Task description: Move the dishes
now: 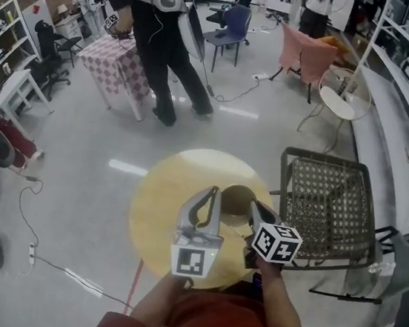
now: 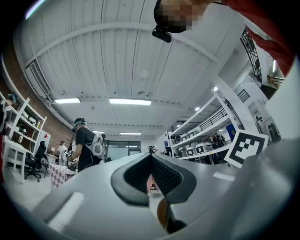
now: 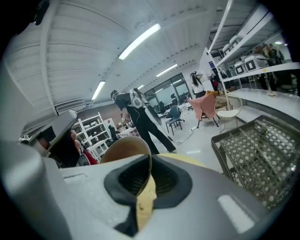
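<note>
Bowl (image 1: 238, 199) held by the right gripper (image 1: 253, 205)

Head view: the bowl is at the right gripper's tip, above the table (image 1: 158, 205).
Left gripper view: the left gripper (image 2: 151, 157) is closed tight with nothing in it.
Right gripper view: the jaws pinch the bowl's rim.

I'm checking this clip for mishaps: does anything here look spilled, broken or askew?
Nothing stands out. The right gripper pinches the brown bowl by its rim over the yellow round surface, beside the wire rack. No spill or crack shows on the bowl or the surface.
</note>
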Tool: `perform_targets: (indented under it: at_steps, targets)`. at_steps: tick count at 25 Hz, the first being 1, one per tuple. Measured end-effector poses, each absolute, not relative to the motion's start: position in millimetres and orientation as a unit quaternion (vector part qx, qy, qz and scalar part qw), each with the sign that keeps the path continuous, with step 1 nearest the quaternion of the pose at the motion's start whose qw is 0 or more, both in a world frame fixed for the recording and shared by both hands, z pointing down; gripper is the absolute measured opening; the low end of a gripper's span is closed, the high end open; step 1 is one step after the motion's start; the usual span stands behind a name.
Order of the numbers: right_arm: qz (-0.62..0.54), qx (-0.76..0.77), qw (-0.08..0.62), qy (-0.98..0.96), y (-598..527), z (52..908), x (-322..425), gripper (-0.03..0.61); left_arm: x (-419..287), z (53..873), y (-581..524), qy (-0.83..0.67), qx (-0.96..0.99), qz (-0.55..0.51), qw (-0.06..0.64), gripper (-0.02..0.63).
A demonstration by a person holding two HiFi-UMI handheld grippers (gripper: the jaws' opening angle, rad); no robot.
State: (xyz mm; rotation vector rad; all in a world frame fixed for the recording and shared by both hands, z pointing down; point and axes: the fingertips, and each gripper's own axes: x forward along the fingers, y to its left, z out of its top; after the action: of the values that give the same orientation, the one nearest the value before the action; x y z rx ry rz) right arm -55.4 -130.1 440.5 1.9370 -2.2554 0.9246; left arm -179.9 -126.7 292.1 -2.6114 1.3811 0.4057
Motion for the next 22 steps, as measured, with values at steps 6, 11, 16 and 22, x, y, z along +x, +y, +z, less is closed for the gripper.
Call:
perform_targets:
  at_steps: [6, 11, 16, 22]
  targets:
    - [0.298, 0.651, -0.006, -0.698, -113, 435, -20, 0.018, -148, 288, -118, 0.43, -0.887, 0.148, 0.08, 0.008]
    - [0.289, 0.677, -0.022, -0.677, -99, 425, 12, 0.018, -122, 286, -108, 0.403, -0.898, 0.155, 0.082, 0.008]
    - [0.278, 0.705, -0.037, -0.651, -80, 420, 46, 0.018, -88, 292, -98, 0.367, -0.915, 0.138, 0.097, 0.008]
    - [0.273, 0.738, -0.047, -0.615, -52, 413, 88, 0.018, -51, 286, -81, 0.333, -0.926, 0.163, 0.073, 0.008]
